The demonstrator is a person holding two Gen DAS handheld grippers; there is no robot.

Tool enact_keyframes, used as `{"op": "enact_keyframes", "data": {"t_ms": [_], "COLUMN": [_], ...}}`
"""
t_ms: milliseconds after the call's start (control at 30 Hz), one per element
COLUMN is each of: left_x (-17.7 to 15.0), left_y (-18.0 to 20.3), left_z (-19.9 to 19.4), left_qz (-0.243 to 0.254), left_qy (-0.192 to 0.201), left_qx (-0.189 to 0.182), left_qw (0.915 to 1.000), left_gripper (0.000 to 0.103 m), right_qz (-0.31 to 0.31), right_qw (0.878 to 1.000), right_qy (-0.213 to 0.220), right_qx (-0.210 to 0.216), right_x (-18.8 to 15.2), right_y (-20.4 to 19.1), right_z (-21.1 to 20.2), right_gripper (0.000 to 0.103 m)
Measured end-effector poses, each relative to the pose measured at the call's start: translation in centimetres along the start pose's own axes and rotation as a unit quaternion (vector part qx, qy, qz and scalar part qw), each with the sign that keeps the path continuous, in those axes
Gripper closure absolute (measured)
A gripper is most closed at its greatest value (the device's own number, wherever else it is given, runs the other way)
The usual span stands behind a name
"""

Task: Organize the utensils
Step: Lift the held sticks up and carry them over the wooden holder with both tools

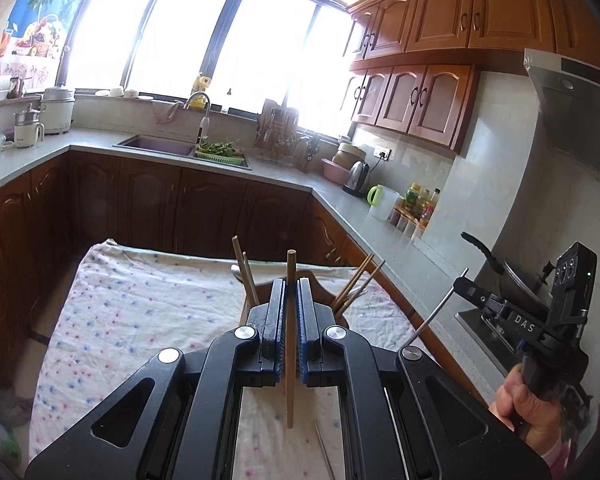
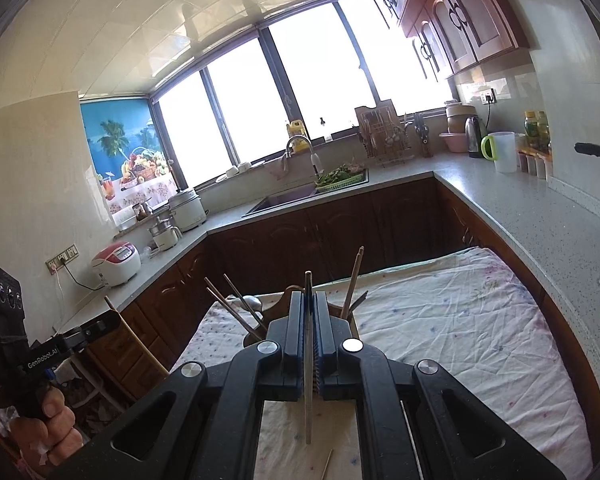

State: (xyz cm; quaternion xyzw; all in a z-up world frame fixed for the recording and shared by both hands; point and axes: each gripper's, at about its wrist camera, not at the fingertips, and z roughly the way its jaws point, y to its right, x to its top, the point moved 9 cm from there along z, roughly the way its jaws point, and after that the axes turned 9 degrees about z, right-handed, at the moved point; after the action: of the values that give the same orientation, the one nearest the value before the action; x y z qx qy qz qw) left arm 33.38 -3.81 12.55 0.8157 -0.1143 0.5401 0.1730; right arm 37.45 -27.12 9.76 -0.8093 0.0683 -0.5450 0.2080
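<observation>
My left gripper [image 1: 291, 284] is shut on a wooden chopstick [image 1: 291, 340] that stands upright between the blue pads. My right gripper [image 2: 309, 298] is shut on a thin metal chopstick [image 2: 308, 360], also upright. Both hang above the flowered cloth [image 1: 140, 312]. Just beyond the fingers stands a dark wooden holder [image 1: 324, 286], [image 2: 278, 306] with several chopsticks [image 1: 354, 284], [image 2: 352, 284] leaning out of it. The right gripper [image 1: 458, 280] with its metal chopstick [image 1: 436, 312] shows at the right of the left wrist view. In the right wrist view, the left gripper [image 2: 112, 318] is at the left edge with its wooden chopstick [image 2: 136, 336].
Loose chopsticks [image 1: 324, 452], [image 2: 327, 464] lie on the cloth below the grippers. A grey counter [image 2: 540, 232] runs along the right with a white jug [image 2: 502, 152], kettle [image 2: 474, 136] and bottles. A sink [image 1: 160, 146] sits under the window. A pan [image 1: 516, 280] stands on the stove.
</observation>
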Motion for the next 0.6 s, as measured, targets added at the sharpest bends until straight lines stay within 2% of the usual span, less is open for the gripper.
{"op": "enact_keyframes", "data": {"t_ms": [333,467,600], "left_x": [6.8,7.6,7.0], "left_y": [-1.5,-2.4,-3.3], "left_z": [2.7,4.7,6.6], "left_qz": [0.004,-0.004,-0.017], "left_qy": [0.060,0.067,0.069], "left_qx": [0.021,0.034,0.047], "left_qw": [0.9980,0.9972,0.9964], "left_gripper": [0.099,0.099,0.099], "right_qz": [-0.012,-0.013,-0.012], "right_qw": [0.999,0.999,0.999], "right_qy": [0.043,0.052,0.050], "right_qx": [-0.004,-0.011,-0.016], "right_x": [5.7,6.6,6.2], "right_y": [-0.6,-0.2,0.5], "right_z": [3.1,4.5,6.0], "right_gripper": [0.099,0.099,0.099]}}
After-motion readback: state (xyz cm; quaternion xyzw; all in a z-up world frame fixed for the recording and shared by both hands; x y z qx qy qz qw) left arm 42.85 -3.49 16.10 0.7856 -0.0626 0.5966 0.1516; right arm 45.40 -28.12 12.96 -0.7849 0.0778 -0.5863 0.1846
